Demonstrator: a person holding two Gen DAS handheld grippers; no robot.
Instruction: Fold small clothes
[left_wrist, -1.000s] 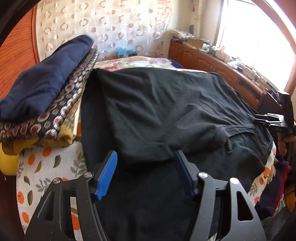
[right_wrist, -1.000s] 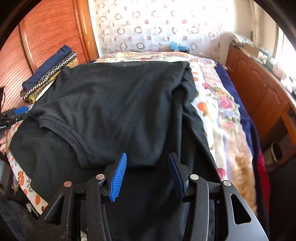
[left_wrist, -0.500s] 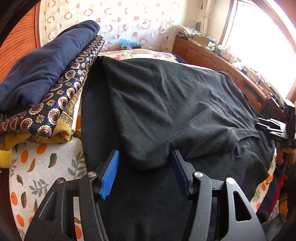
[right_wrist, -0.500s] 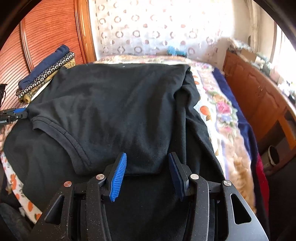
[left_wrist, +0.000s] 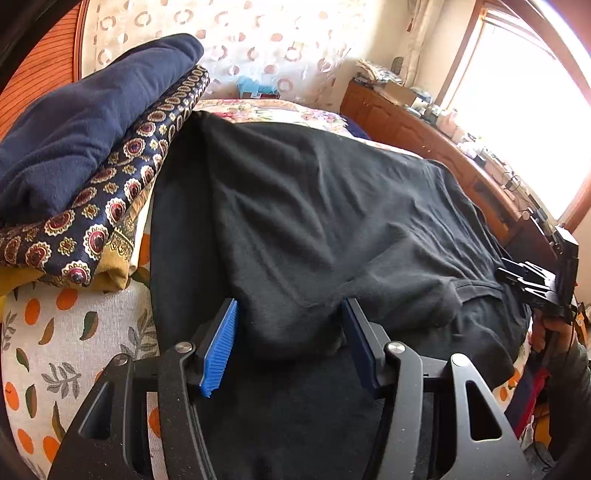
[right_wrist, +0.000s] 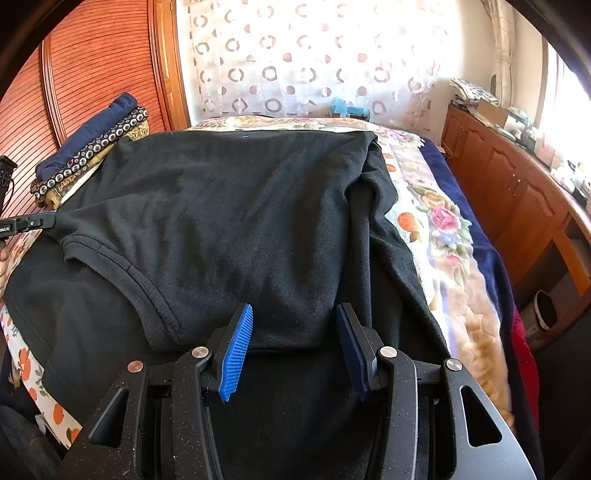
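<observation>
A black T-shirt (right_wrist: 229, 206) lies spread over the bed, its top layer folded toward me with the neck hem (right_wrist: 122, 269) showing. My left gripper (left_wrist: 290, 306) rests at the near left corner of that folded layer (left_wrist: 295, 325). Its jaws are closing, the cloth corner sits between the blue pads (left_wrist: 221, 347), and no clear pinch shows. My right gripper (right_wrist: 294, 310) stands open astride the near right corner, where the cloth (right_wrist: 295, 332) lies flat between its fingers. Each gripper shows in the other's view: the left (right_wrist: 44, 221), the right (left_wrist: 517, 275).
A stack of folded clothes (left_wrist: 85, 155), navy on top of patterned fabric, sits at the shirt's left edge. Flowered bedding (right_wrist: 436, 221) borders the shirt on the right. Beyond that are a wooden cabinet (right_wrist: 517, 184), a curtain (right_wrist: 314, 62) and wooden doors (right_wrist: 92, 62).
The left gripper's jaws have narrowed around the cloth corner and it has tilted slightly. The right gripper and the shirt look about the same.
</observation>
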